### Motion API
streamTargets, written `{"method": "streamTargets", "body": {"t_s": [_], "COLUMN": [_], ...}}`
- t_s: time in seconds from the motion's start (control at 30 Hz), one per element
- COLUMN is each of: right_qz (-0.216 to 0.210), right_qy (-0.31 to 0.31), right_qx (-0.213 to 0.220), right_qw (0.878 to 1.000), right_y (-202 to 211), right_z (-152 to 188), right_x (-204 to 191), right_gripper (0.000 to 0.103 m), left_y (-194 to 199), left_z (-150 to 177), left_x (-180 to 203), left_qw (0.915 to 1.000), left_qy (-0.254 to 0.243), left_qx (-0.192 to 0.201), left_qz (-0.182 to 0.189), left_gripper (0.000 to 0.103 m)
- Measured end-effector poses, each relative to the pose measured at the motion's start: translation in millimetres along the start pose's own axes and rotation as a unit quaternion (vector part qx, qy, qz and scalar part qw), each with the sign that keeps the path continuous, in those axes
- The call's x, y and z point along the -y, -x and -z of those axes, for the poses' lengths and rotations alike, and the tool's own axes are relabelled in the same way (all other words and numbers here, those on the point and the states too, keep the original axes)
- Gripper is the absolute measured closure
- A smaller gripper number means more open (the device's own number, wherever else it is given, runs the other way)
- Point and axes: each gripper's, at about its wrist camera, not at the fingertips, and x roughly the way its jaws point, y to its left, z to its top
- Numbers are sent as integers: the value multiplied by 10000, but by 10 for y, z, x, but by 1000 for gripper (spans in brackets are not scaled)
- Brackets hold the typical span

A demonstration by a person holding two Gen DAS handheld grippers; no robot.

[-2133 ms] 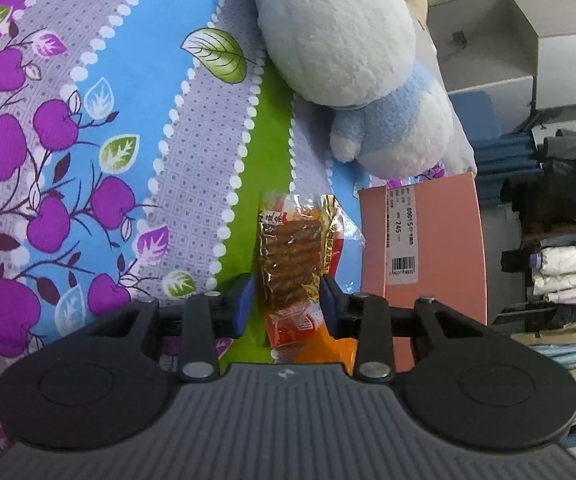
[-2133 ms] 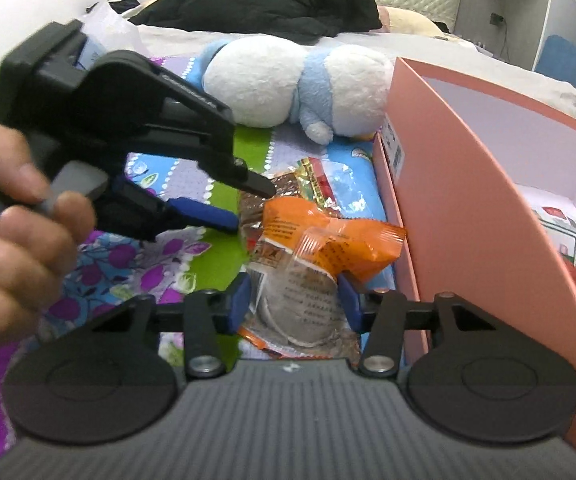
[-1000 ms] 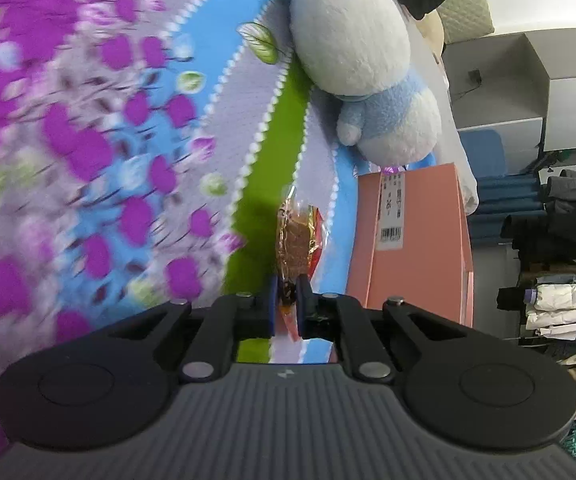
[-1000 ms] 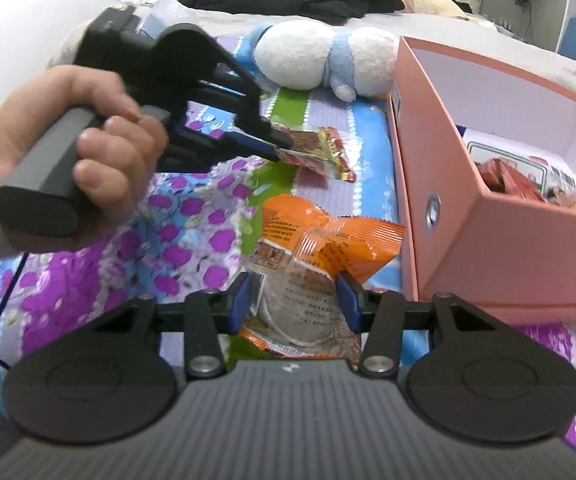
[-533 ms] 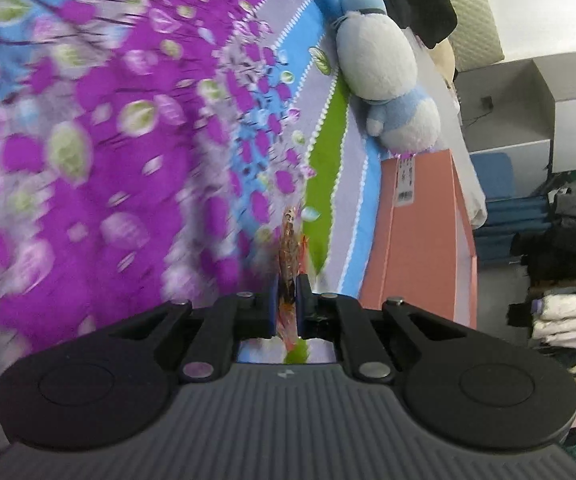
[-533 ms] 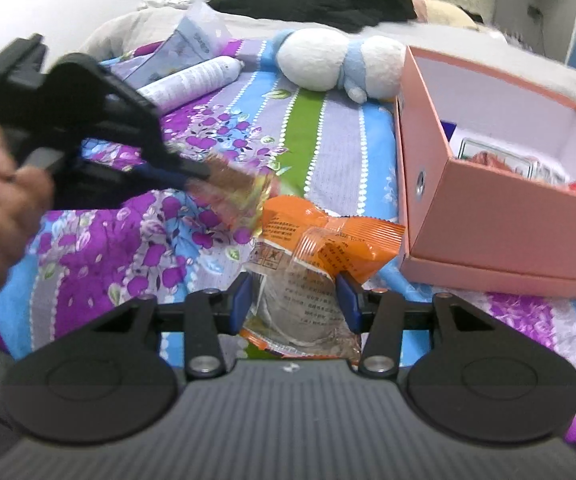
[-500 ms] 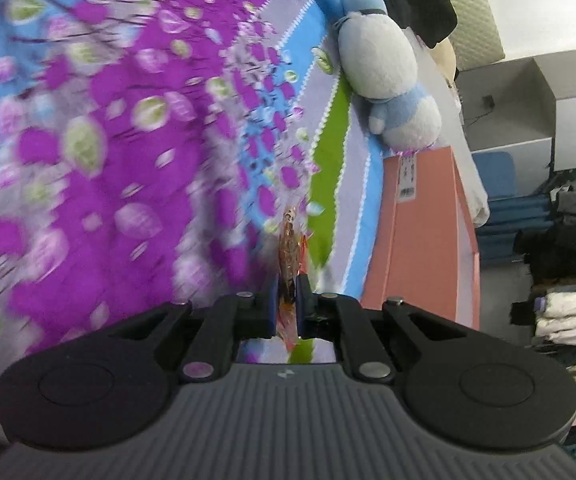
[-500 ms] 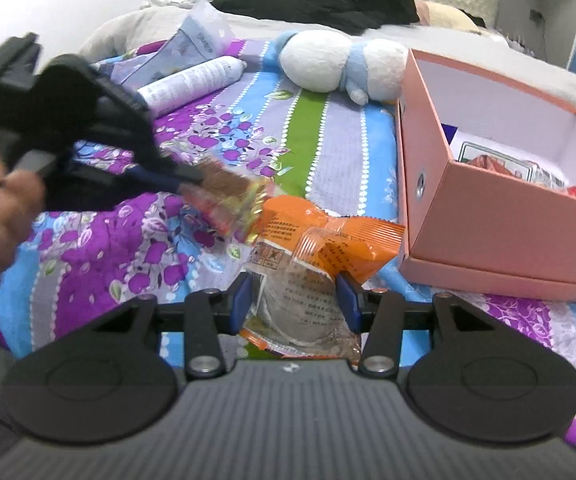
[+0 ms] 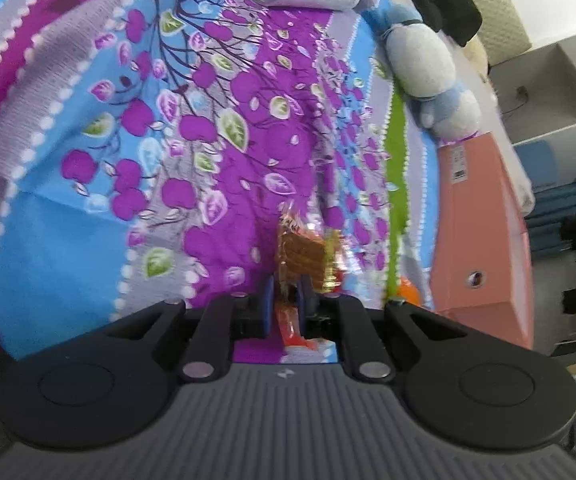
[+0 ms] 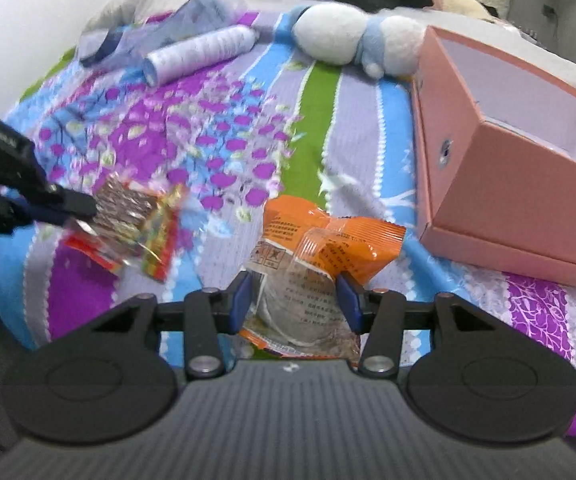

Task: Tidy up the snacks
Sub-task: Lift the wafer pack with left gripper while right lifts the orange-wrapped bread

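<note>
The pink box [image 10: 519,216] sits open at two o'clock from the right gripper [image 10: 293,296], which is nearer it; its jaws grip the orange snack bag [image 10: 327,240] widthwise. The left gripper [image 9: 284,300], jaws nearly closed, pinches the brown cracker packet [image 9: 303,256] above the bed [image 10: 224,140], long axis pointing forward.
</note>
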Motion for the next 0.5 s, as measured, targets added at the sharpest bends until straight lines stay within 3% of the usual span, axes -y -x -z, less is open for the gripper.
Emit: {"method": "streamTargets", "body": {"t_s": [0.07,0.13,0.17,0.23,0.27,0.3,0.5], "right_qz": [-2,-133,-148,-151,-153,-146,-62], "right_qy": [-1,-144,-210,-250,-250,-280,-614], "right_qx": [-3,73,107,193,228,252,485], "right_qw": [10000,9998,9996,9994,9993,9992,9969], "right_y": [-5,15,24,46,52,56,113], "right_z": [15,19,21,19,15,9,14], "right_x": [-3,28,39,46,46,48,130], "right_gripper": [48,33,27,26,26,26,26], "left_y": [-21,-18,-14,-26,-21,-16,22], "left_z": [5,40,59,96,119,144,289], "left_x": [79,156,184,230,252,277,434], "left_qw": [9991,9966,9957,9942,9931,9919,9825], "left_qy": [-338,-655,-764,-905,-978,-1052,-1605], "left_qx": [-50,-8,-7,11,44,96,340], "left_qz": [-265,-497,-530,-586,-644,-699,-886], "left_gripper": [90,89,81,60,44,37,24]}}
